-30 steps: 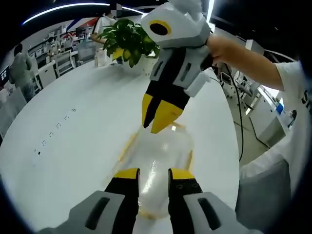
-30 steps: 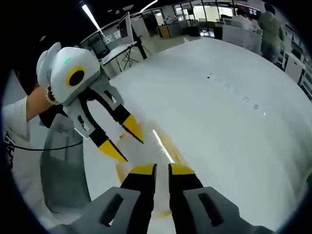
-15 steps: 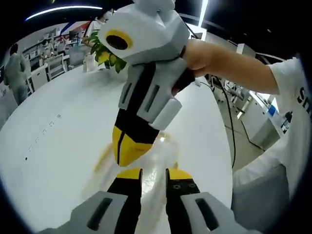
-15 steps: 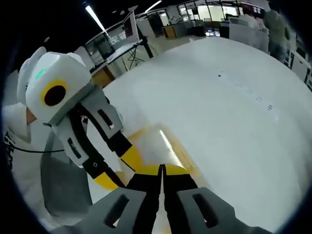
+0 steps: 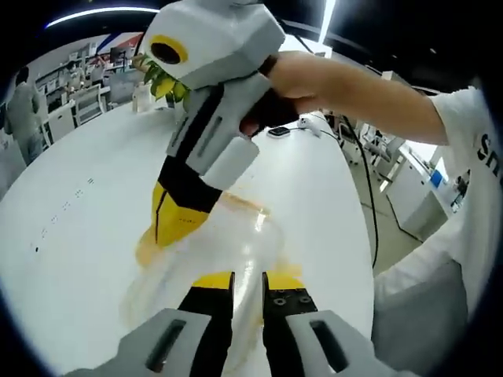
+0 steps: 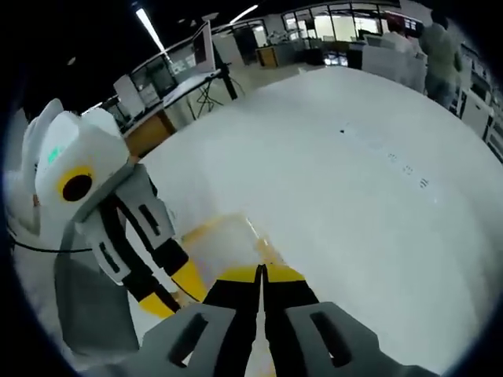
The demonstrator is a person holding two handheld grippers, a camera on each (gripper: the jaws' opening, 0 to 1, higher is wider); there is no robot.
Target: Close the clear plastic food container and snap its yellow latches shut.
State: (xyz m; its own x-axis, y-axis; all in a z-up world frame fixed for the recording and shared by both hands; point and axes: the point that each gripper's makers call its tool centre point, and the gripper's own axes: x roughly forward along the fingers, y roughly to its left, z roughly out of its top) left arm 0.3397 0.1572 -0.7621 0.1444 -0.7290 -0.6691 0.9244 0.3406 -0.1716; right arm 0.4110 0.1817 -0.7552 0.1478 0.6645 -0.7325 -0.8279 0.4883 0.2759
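Both grippers sat right on the container, which lay flat on the white table directly under them. Left gripper came at it from the near end, jaws almost closed w/ a thin gap, tips resting on or just above the clear lid; couldn't tell if they pinched anything. Right gripper had jaws pressed together, nothing visibly between them, tips down at the yellow edge on the container's side. In the left gripper view the right gripper's yellow tips met the far-left rim. Container's long axis seemed to run away from the left gripper. Right one looked nearer a latch, so prob. the one to press it. Nearby: potted plant at the table's far end, well apart. Nothing in the way.
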